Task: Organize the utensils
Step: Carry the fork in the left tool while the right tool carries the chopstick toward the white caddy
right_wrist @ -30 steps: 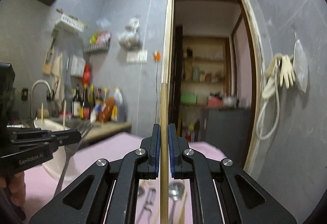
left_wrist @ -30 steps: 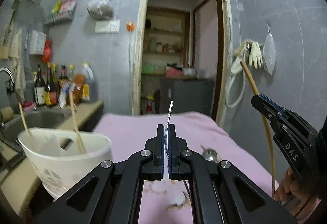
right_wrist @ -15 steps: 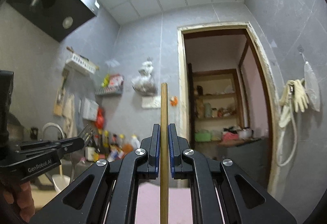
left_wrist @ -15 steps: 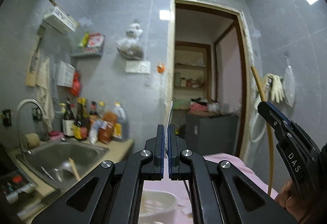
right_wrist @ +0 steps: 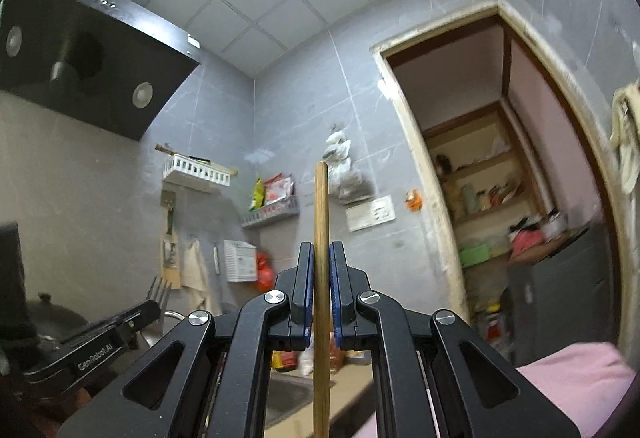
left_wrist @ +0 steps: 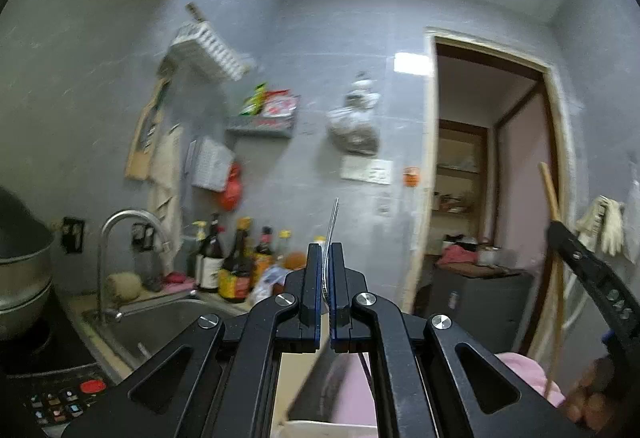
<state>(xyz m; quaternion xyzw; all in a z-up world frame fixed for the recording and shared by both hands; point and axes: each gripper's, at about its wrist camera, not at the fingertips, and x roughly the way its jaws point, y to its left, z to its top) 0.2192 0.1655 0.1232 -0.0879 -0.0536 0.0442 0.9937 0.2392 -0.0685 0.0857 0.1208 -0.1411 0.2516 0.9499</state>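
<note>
My left gripper (left_wrist: pixel 327 258) is shut on a metal fork (left_wrist: pixel 332 230), seen edge-on and pointing up; its tines show in the right wrist view (right_wrist: pixel 158 290). My right gripper (right_wrist: pixel 321 258) is shut on a wooden chopstick (right_wrist: pixel 321 222) held upright; the chopstick also shows in the left wrist view (left_wrist: pixel 554 238) at the right edge. A white utensil holder's rim (left_wrist: pixel 332 428) shows just below the left gripper. Both grippers are raised and tilted up toward the wall and ceiling.
A steel sink (left_wrist: pixel 160 322) with a tap (left_wrist: pixel 120 222) lies at the left, bottles (left_wrist: pixel 236 262) behind it. A pink cloth (right_wrist: pixel 572 370) covers the table at lower right. A range hood (right_wrist: pixel 80 58) hangs upper left. A doorway (left_wrist: pixel 492 198) opens at the right.
Both grippers have tilted and lifted upward, so the table and white holder dropped almost out of view. The fork and the chopstick stay gripped.
</note>
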